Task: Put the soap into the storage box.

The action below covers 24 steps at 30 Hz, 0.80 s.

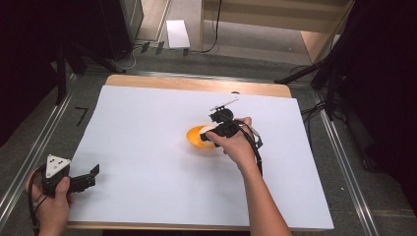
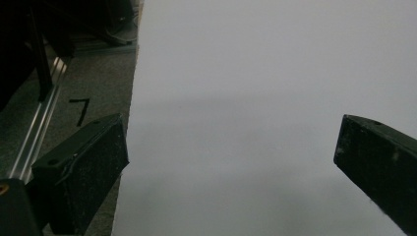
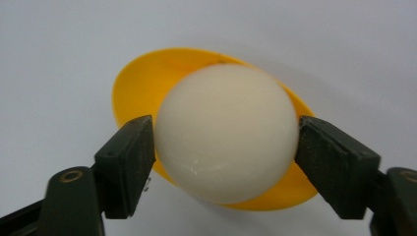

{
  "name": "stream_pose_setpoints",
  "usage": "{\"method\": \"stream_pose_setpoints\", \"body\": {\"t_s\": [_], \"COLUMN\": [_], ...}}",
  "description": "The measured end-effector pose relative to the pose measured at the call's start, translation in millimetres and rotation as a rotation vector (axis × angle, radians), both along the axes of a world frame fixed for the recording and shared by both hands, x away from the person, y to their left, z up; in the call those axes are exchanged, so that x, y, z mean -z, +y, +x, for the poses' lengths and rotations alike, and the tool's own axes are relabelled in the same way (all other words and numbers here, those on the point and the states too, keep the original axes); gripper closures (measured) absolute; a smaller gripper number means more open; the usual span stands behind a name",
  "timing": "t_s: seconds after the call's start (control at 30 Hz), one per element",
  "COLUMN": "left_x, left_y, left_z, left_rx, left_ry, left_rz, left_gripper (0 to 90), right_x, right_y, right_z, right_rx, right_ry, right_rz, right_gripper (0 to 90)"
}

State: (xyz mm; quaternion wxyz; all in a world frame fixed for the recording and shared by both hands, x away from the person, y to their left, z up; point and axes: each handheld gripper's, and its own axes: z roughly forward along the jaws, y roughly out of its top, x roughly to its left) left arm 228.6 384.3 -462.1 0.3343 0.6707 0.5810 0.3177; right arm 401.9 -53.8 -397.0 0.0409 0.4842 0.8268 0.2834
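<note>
A white ball [image 3: 226,132] sits between the two black jaws of my right gripper [image 3: 225,142], which press on its left and right sides. Behind and under the ball lies a shallow orange bowl [image 3: 140,78]. In the high view the orange bowl [image 1: 195,136] rests near the middle of the white sheet, with my right gripper [image 1: 212,136] over its right edge and the ball [image 1: 209,131] partly hidden by it. My left gripper [image 1: 93,173] rests at the sheet's near left edge, its jaws wide apart. In the left gripper view, the left gripper [image 2: 231,162] has bare sheet between its jaws.
The white sheet [image 1: 147,147] covers a wooden table [image 1: 196,83]. Metal rails [image 1: 29,152] run along both sides of the table, with grey floor beyond. Dark stands and cables [image 1: 314,73] sit at the far right, and a white box [image 1: 177,33] lies on the floor behind.
</note>
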Motion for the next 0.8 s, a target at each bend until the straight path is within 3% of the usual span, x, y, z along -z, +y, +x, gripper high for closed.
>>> {"method": "stream_pose_setpoints", "body": {"t_s": [0.03, 0.07, 0.1, 0.13, 0.4, 0.5, 0.8], "left_x": [0.0, 0.0, 0.0, 0.0, -0.1, -0.1, 0.0], "left_y": [0.0, 0.0, 0.0, 0.0, 0.1, 0.2, -0.5], "left_z": [0.0, 0.1, 0.1, 0.1, 0.1, 0.1, 0.0], "left_rx": [0.0, 0.0, 0.0, 0.0, 0.003, 0.002, 0.0], "left_ry": [0.0, 0.0, 0.0, 0.0, 0.002, 0.002, 0.001], "left_rz": [0.0, 0.0, 0.0, 0.0, 0.0, -0.001, 0.004], "left_gripper": [0.3, 0.3, 0.3, 0.3, 0.3, 0.3, 0.3], "right_x": [0.0, -3.5, -8.8, -10.0, -5.7, -4.4, 3.3], "right_y": [0.0, -2.6, -6.8, -7.6, -7.1, -8.6, -24.2], "right_z": [0.0, -0.2, 1.3, 1.5, -3.1, -6.2, -13.8], "right_rx": [0.0, 0.019, 0.039, 0.038, 0.013, 0.015, 0.028], "right_ry": [0.0, -0.032, -0.031, -0.031, -0.035, -0.044, -0.042], "right_rz": [0.0, 0.012, 0.089, 0.103, 0.034, 0.047, 0.064], "right_gripper": [39.3, 53.4, 52.5, 52.2, 42.2, 41.4, 24.6]}}
